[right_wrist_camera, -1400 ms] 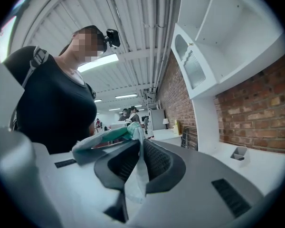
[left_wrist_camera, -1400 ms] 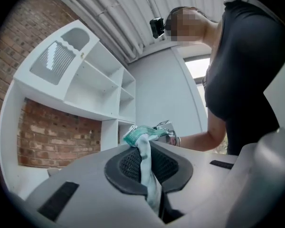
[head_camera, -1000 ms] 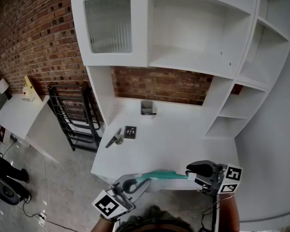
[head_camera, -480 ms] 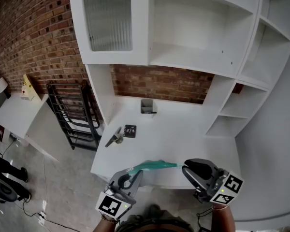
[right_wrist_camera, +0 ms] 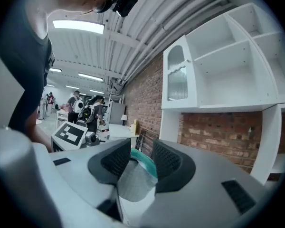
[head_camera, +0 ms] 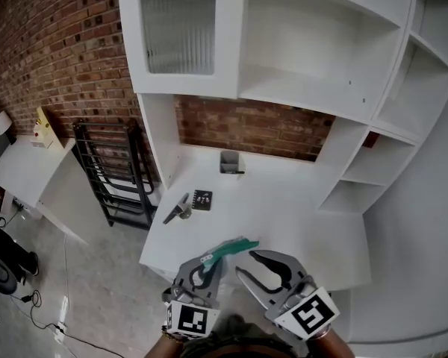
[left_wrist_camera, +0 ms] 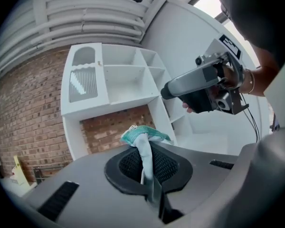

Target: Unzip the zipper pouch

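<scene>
The teal and grey zipper pouch (head_camera: 228, 249) hangs in the air over the front edge of the white table (head_camera: 284, 215). My left gripper (head_camera: 201, 271) is shut on its lower end. In the left gripper view the fabric is pinched between the jaws (left_wrist_camera: 147, 163) and the pouch's teal end (left_wrist_camera: 143, 134) sticks up past them. My right gripper (head_camera: 248, 264) is just right of the pouch, and its jaws are opening with a clear gap. In the right gripper view a teal edge of the pouch (right_wrist_camera: 145, 164) lies between the parted pads of that gripper (right_wrist_camera: 141, 160), not pressed.
On the table stand a grey pen cup (head_camera: 229, 162) at the back, a small black card (head_camera: 201, 201) and a metal clip (head_camera: 178, 210) at the left. White shelving (head_camera: 313, 43) rises behind. A black rack (head_camera: 112, 177) stands at the left. People are far off (right_wrist_camera: 92, 112).
The right gripper has swung left from the pouch's far right end, close to the left gripper, and its jaws have spread. The pouch was stretched level between both grippers and now slants up from the left one.
</scene>
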### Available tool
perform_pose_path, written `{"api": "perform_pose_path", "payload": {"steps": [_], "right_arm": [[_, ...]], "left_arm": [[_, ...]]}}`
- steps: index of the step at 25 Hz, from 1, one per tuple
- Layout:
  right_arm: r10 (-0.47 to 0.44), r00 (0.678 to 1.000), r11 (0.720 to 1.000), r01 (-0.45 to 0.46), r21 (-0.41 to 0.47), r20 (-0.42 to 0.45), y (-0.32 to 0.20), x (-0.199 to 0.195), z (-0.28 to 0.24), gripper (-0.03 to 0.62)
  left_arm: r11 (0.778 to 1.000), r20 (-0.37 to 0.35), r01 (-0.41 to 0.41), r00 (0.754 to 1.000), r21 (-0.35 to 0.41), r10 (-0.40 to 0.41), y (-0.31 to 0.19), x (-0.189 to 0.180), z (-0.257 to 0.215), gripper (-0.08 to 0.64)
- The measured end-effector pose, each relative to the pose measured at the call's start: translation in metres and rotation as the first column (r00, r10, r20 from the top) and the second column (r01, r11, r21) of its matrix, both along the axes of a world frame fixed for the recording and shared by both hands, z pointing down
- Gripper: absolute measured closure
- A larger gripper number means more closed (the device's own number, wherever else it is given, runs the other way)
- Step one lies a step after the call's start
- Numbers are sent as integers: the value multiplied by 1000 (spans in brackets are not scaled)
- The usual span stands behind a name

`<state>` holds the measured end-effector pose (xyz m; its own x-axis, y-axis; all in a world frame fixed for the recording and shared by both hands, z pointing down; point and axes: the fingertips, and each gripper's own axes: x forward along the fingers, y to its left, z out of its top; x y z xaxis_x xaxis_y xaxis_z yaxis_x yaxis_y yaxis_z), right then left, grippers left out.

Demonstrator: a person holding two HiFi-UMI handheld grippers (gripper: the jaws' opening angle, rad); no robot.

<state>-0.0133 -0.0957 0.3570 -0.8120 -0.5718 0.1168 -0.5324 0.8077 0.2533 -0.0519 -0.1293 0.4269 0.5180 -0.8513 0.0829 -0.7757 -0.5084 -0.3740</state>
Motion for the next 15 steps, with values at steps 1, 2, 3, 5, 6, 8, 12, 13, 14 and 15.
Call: {"api": "perform_pose_path", "payload": {"steps": [1, 2, 3, 5, 6, 8, 12, 13, 14, 15], "right_arm": [[-4, 999, 1000, 3, -17, -48, 2, -11, 9, 441], [1, 996, 1000, -3, -28, -93, 4, -20, 16, 434], [12, 992, 999, -15, -29, -127, 5, -29, 22, 428], [32, 985, 999, -34, -10, -170, 5, -46, 27, 417], [39, 982, 999, -40, 2, -185, 4, -53, 28, 413], [54, 976, 999, -52, 18, -212, 1, -60, 31, 398], [60, 976, 998, -65, -16, -211, -2, -65, 35, 397], [54, 978, 997, -62, -35, -202, -2, -66, 36, 399], [47, 981, 996, -59, -59, -187, -2, -66, 38, 399], [40, 985, 994, -55, -90, -167, -2, -65, 39, 399]], "left_arm": [[1000, 10, 11, 1000, -6, -11, 0, 1, 3, 554], [1000, 29, 20, 999, -6, -20, 0, 3, 5, 554], [1000, 51, 28, 998, -1, -27, 1, 4, 7, 554], [999, 95, 37, 995, 12, -38, 2, 6, 8, 554], [999, 116, 40, 992, 21, -43, 3, 7, 7, 554], [998, 166, 48, 985, 47, -55, 5, 9, 8, 554], [993, 238, 73, 967, 95, -94, 7, 6, 9, 554], [991, 256, 79, 961, 106, -104, 7, 5, 10, 554], [990, 275, 83, 955, 117, -112, 7, 4, 11, 554], [988, 293, 84, 949, 126, -118, 8, 4, 12, 554]]}}
